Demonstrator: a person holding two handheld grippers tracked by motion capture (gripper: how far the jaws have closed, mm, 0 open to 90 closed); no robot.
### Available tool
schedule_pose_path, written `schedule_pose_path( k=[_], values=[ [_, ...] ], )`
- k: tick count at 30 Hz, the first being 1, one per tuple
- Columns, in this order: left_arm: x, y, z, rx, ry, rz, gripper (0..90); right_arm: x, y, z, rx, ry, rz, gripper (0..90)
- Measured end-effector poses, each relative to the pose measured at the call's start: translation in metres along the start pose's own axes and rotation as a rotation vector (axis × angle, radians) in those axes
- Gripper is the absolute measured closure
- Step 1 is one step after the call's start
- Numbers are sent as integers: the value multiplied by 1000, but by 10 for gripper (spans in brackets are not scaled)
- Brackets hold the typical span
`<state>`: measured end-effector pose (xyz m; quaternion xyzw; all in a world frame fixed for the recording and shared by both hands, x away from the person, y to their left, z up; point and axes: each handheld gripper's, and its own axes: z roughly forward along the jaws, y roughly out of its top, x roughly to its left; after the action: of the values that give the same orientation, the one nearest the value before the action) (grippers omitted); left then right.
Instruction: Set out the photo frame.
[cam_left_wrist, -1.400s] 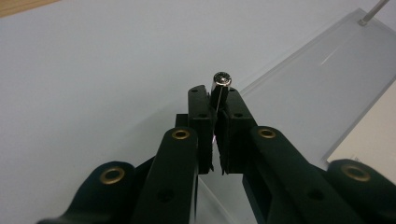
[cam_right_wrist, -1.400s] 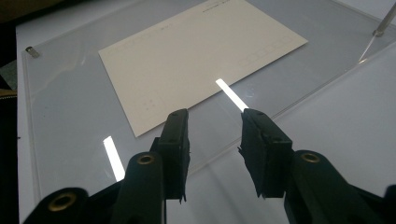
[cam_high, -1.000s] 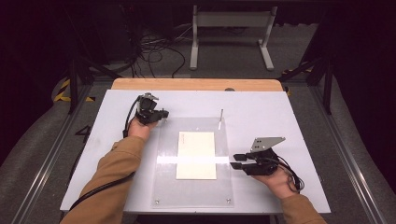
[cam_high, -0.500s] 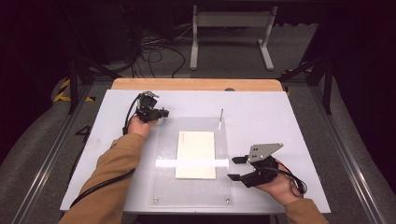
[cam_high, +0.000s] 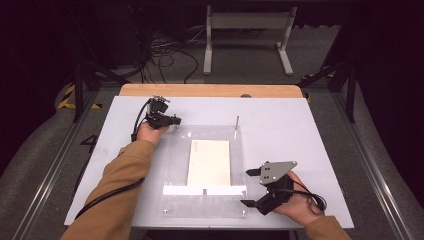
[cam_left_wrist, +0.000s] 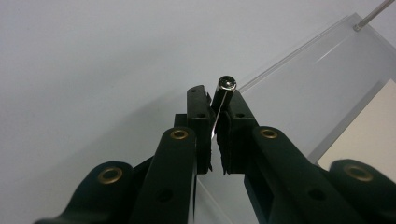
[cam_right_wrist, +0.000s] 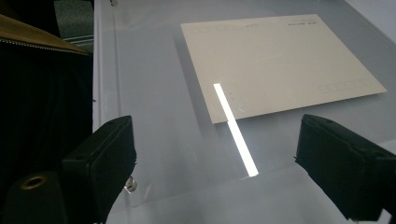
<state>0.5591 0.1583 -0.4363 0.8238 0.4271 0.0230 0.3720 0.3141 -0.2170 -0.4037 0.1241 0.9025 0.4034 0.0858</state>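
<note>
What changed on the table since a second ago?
The right gripper drew back from the edge of the cream card toward the table's near edge, and its jaws have just been opening, nothing between them. The left gripper stayed shut on the metal pin at the clear plate's far corner. Card and plate lie as before.

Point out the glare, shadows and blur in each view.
High view: a white glare strip crosses the clear plate; surroundings fall dark. Left gripper view: the left tool is sharp at its tips, blurred nearer, casting soft shadow. Right gripper view: a bright reflection streak beside the card; jaws blurred.
</note>
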Motion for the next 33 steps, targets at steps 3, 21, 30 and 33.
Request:
schedule_pose_path(
  k=[3,21,30,33],
  values=[
    [0,0,0,0,-3,-8,842,3,0,1,10,-6,-12,82],
    [2,2,0,8,-6,-23,837,24,-7,23,108,9,-100,16],
    [2,2,1,2,-14,-43,835,31,-9,32,155,-2,-166,12],
    [2,2,1,2,-18,-44,835,31,-10,34,159,0,-167,13]
  ],
)
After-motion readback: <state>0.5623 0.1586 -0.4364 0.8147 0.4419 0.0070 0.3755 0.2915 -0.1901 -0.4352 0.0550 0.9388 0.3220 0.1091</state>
